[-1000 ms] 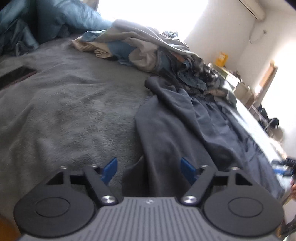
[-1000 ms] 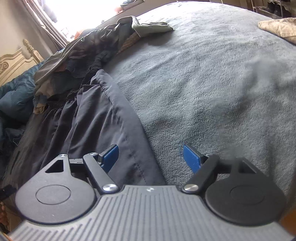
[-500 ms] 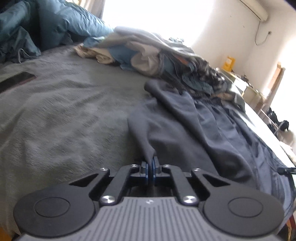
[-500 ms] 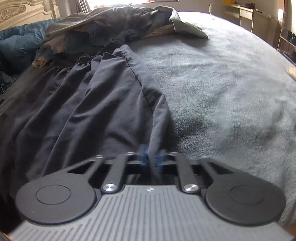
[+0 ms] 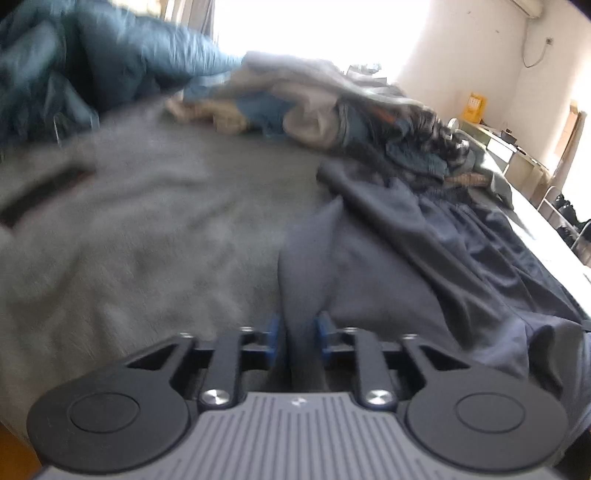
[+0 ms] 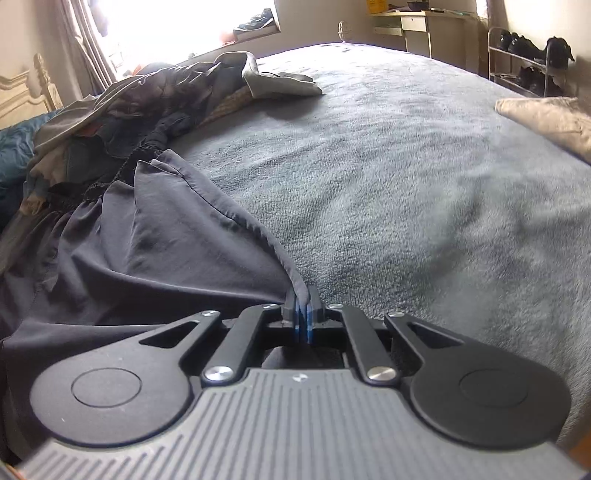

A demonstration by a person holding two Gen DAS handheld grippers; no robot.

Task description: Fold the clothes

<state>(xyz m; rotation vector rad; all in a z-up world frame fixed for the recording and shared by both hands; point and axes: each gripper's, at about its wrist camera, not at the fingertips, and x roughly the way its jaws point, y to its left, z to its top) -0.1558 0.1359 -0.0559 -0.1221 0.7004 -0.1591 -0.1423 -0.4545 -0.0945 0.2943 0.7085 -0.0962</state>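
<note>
Grey blanket (image 6: 424, 177); dark trousers (image 6: 155, 240) pinched in both fingers, shoe rack (image 6: 532, 62) only right-view.

A fuzzy grey fleece blanket (image 6: 424, 177) covers the bed. A puffy teal quilted duvet (image 5: 122, 62) is bunched at its head, beside a cream carved headboard (image 6: 26, 96). A metal shoe rack (image 6: 524, 62) (dark shoes on it) stands near a pale wooden desk (image 6: 417, 26).

Grey fleece blanket (image 6: 406, 184) covers the bed. Bright window (image 5: 314, 26) backlit, white wall (image 5: 480, 55). Desk (image 6: 413, 26) and shoe rack (image 6: 524, 62) stand beyond. Carved cream headboard (image 6: 26, 96) at left.
</note>
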